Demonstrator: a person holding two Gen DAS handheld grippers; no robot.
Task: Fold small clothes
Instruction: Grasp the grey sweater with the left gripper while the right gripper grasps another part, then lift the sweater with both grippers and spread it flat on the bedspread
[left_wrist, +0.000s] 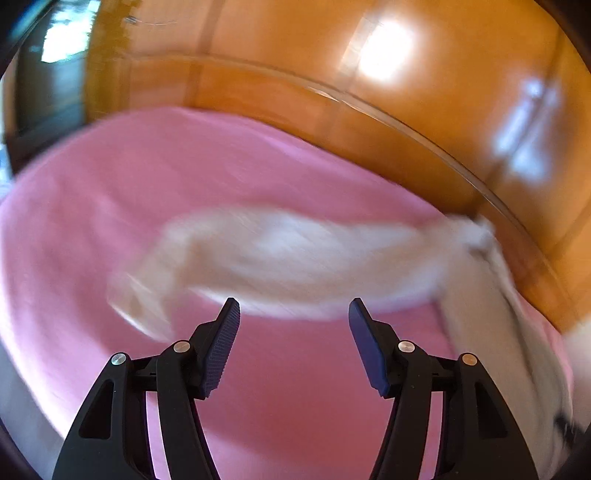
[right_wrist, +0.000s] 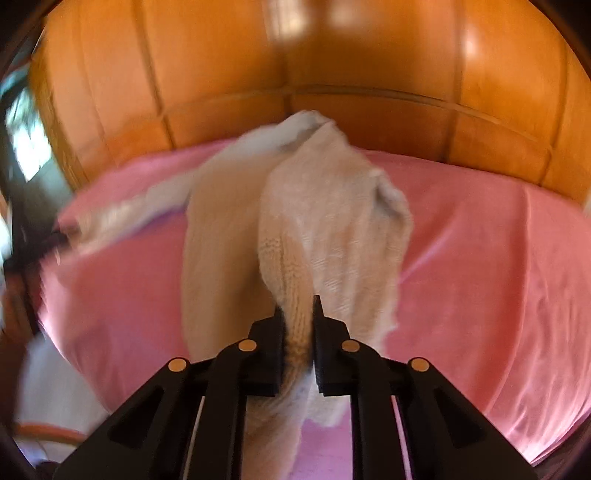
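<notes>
The right gripper (right_wrist: 297, 308) pinches the cream knit garment (right_wrist: 325, 218) above the pink sheet (right_wrist: 480, 240) — the left gripper (left_wrist: 293, 308), spread wide and empty, should grasp the opposite edge squarely.

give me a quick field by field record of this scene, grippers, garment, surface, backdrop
surface: pink bed sheet
garment: cream knitted garment, partly lifted, its far end trailing on the sheet, blurred by motion
right gripper: shut on a bunched part of the knit
left gripper: open, empty, fingers apart above the sheet, garment ahead of it
backdrop: glossy orange wooden headboard
fold state: not yet folded, garment hanging in a loose bunch
</notes>
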